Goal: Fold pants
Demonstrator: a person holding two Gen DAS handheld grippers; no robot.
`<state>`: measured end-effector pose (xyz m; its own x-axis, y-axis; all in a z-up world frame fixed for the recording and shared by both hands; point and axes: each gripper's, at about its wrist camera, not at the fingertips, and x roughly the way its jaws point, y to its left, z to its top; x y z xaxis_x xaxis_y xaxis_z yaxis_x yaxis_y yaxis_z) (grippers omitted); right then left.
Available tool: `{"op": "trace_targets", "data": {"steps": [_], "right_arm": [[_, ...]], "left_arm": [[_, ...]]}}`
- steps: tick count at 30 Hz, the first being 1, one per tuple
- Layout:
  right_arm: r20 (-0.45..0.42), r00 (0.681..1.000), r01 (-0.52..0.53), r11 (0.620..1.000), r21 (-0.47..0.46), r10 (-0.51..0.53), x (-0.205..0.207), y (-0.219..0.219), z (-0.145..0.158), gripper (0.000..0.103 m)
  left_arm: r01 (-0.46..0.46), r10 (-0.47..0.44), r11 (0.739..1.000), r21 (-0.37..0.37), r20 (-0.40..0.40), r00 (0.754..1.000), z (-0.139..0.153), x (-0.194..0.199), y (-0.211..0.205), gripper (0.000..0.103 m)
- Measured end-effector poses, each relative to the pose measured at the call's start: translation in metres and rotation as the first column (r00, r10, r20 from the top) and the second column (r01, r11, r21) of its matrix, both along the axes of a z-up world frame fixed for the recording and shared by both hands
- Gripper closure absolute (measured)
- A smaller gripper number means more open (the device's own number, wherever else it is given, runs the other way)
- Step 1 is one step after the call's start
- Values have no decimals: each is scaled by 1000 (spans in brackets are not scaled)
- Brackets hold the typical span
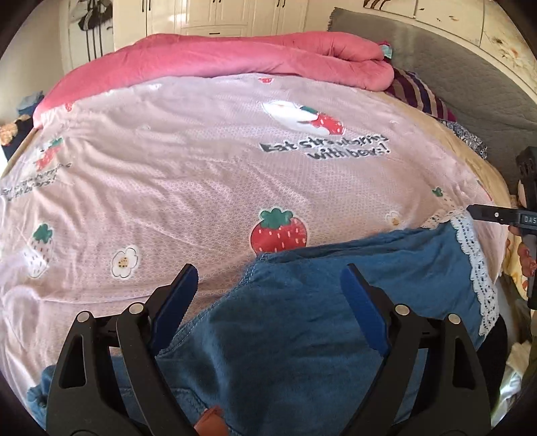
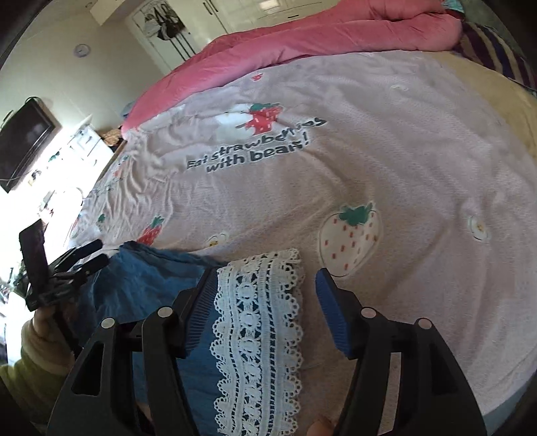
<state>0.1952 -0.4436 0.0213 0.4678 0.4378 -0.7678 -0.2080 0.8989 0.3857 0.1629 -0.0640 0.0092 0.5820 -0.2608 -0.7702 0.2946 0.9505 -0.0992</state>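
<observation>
Blue pants (image 1: 295, 302) with a white lace hem (image 1: 476, 261) lie at the near edge of a bed with a pink strawberry-print cover (image 1: 188, 174). My left gripper (image 1: 268, 285) is open, its jaws spread over the blue fabric near the waist end. My right gripper (image 2: 265, 291) is open, with the white lace hem (image 2: 258, 322) lying between its jaws. The blue fabric (image 2: 147, 281) runs off to the left in the right wrist view. The left gripper (image 2: 84, 258) shows there at far left; the right gripper's tip (image 1: 486, 213) shows at the right edge of the left wrist view.
A rolled pink duvet (image 1: 208, 57) lies along the far side of the bed. A striped cloth (image 1: 423, 94) and a grey headboard (image 1: 463, 73) are at the far right. White wardrobes (image 1: 214, 16) stand behind. A wall TV (image 2: 23, 141) hangs at left.
</observation>
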Motion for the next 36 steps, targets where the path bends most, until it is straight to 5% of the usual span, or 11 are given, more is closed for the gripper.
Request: {"op": "trace_targets", "data": {"steps": [8,9,10,15,17,24,30,33,36], "right_arm": [[-22,999,-38,999,12,38,8,11,-10,43],[-27,998,-52,999,5,52,8,14,-12,58],[-26,998,-62,998,-17,62,7,16,-13,78],[33,997,-62,997,-54,64,-4,18,-9,100],[74,996,-44,997,-68,49,-11,15,-3,100],[105,994,20,993,-117,-7,-12,14,-9,100],[92,995,39,994,-104,-30,-9,11,-26,99],[104,994,40,994,-103,-29,-11,10,-22,89],[148,988,48,993,-111,-31,-22,7,-9,64]], "left_arm": [[32,-32,998,60,-1,999,-14,8,-13,23],[33,-33,997,68,-5,999,-15,10,-15,24],[38,-37,997,68,-12,999,-16,12,-17,33],[53,-49,995,88,-46,998,-23,20,-30,89],[44,-40,994,104,-41,998,-26,23,-32,99],[-10,7,989,151,21,1000,-23,31,-30,103],[-32,29,995,92,33,999,-16,27,-19,103],[-16,11,998,59,83,996,3,11,-21,103],[41,-41,999,5,109,993,17,-9,-32,88]]}}
